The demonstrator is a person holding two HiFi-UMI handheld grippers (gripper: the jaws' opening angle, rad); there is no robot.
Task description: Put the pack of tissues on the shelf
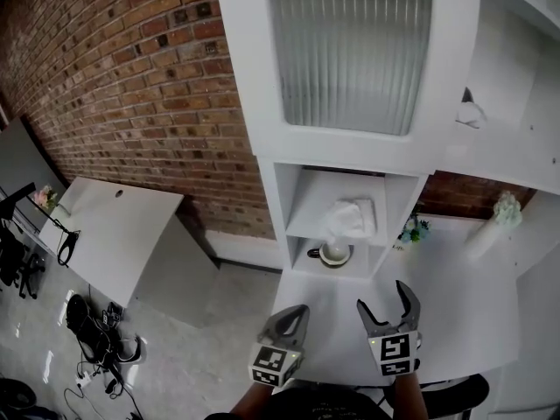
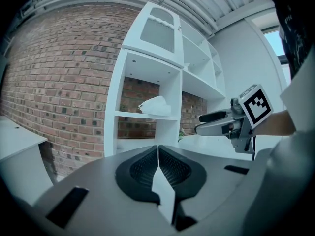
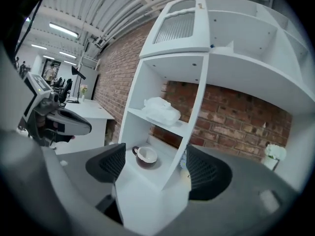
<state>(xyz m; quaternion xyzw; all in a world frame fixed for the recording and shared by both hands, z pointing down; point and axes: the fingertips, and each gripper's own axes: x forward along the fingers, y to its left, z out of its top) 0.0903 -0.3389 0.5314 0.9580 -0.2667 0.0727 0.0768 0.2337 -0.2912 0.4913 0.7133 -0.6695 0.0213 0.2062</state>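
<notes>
Both grippers hang low over the near edge of the white counter point(image 1: 455, 296), in front of the white shelf unit point(image 1: 267, 103).

Left gripper point(image 2: 158, 149): the fingers point(image 2: 142, 168) are pressed flat together along one seam, with nothing between them. It points at the shelf unit's left side.

Right gripper point(image 3: 152, 163): its fingers point(image 3: 107, 163) are spread wide and hold nothing. Between them I see only the counter and the open compartment beyond. In the head view this gripper sits just right of the left one. They are near each other but not touching.

The pack of tissues point(image 1: 350, 217) lies on the shelf point(image 1: 302, 227) inside the open compartment, towards its right wall. It is crumpled and white, and well apart from both grippers.

Below that shelf, at counter level, stands a cup point(image 3: 145, 155), dark outside and white inside. Its handle points left in the right gripper view.

Above the compartment is a door with ribbed glass point(image 1: 350, 42).

To the right of the compartment's outer wall, a small green plant point(image 1: 415, 230) sits on the counter. Further right are some pale flowers point(image 1: 506, 206).

A brick wall point(image 1: 131, 77) runs behind the unit and off to the left. A white desk point(image 1: 114, 226) stands against it, with cables and gear on the floor point(image 1: 96, 339) beside it.

I cannot tell what the white item point(image 1: 472, 112) in the upper right cubby is.
</notes>
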